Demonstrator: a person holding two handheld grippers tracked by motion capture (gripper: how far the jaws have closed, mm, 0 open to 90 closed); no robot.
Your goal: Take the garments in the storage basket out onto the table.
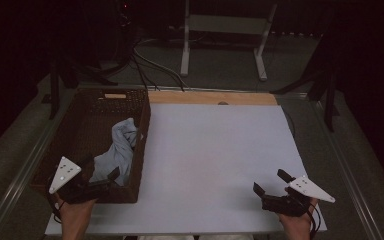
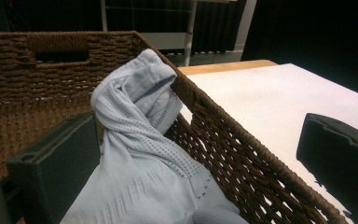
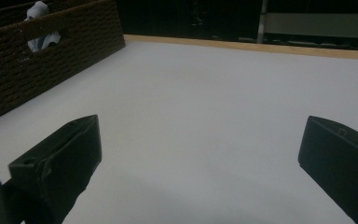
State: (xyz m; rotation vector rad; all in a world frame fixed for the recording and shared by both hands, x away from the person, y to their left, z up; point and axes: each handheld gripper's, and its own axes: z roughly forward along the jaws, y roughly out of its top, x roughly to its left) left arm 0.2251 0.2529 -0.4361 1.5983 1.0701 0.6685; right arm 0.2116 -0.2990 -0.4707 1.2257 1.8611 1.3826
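Starting at the left: there's a dark brown wicker basket sitting on the left side of the counter, and a pale blue-grey garment is bunched up inside it against the right wall, with one fold poking up to about the rim. The left hand-held gripper is at the near end of the basket, right at the near right corner. In the left gripper view its jaws are spread wide and they straddle the basket's right wall: one jaw is inside, just beside the cloth, the other is outside over the white counter top. It isn't holding anything, as far as I can see.

The middle of the counter is plain white sheet, with a strip of bare wood along the far edge.

Over on the right, the right hand-held gripper hangs low over the near right corner of the counter, well apart from the basket. Jaws wide open too, nothing between them but white surface. From its own view the basket sits off to the far left, with a bit of the cloth visible over the rim and through the handle slot.
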